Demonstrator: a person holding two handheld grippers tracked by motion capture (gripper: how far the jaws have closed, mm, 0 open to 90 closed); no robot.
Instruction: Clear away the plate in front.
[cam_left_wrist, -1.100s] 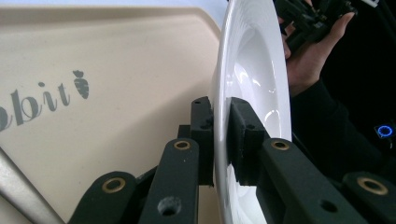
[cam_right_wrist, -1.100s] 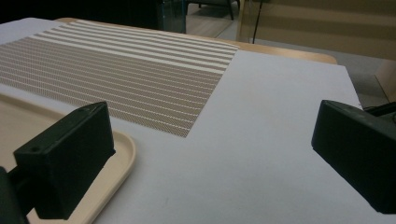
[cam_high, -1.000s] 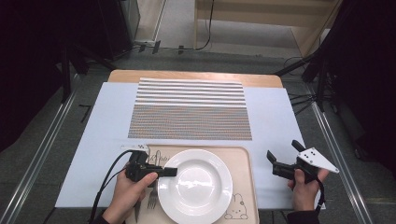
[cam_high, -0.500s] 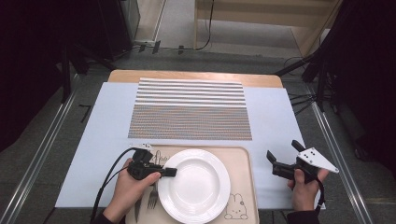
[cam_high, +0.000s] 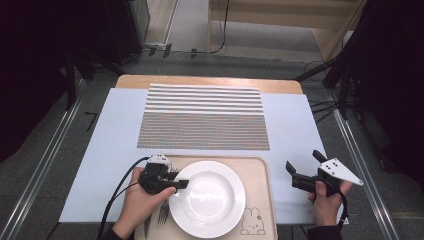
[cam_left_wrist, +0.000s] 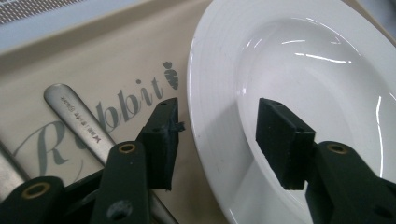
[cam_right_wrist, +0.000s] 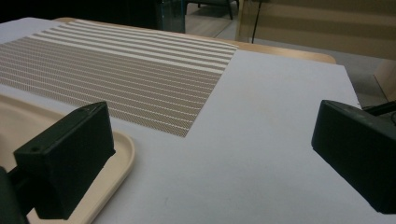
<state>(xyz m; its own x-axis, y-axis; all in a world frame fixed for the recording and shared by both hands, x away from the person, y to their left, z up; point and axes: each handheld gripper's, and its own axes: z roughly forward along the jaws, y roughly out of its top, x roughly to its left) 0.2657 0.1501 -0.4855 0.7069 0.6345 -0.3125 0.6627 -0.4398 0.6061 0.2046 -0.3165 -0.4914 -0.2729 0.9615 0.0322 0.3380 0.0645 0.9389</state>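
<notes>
The round white ceramic plate (cam_high: 207, 196) sits on the beige plastic tray (cam_high: 256, 172). The left hand-held gripper (cam_left_wrist: 217, 135) straddles the plate's left rim, jaws just opening, pads clear of it. Right of the plate, the right hand-held gripper (cam_high: 300, 172) gapes empty. Beyond lies the striped woven placemat (cam_high: 204, 116).

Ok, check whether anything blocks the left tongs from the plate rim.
Nothing visible does. The left tongs straddle the near rim of the white plate, one jaw over the tray, one over the bowl. They have just been opening, pads clear of the rim. The cutlery lies off to the side.
</notes>
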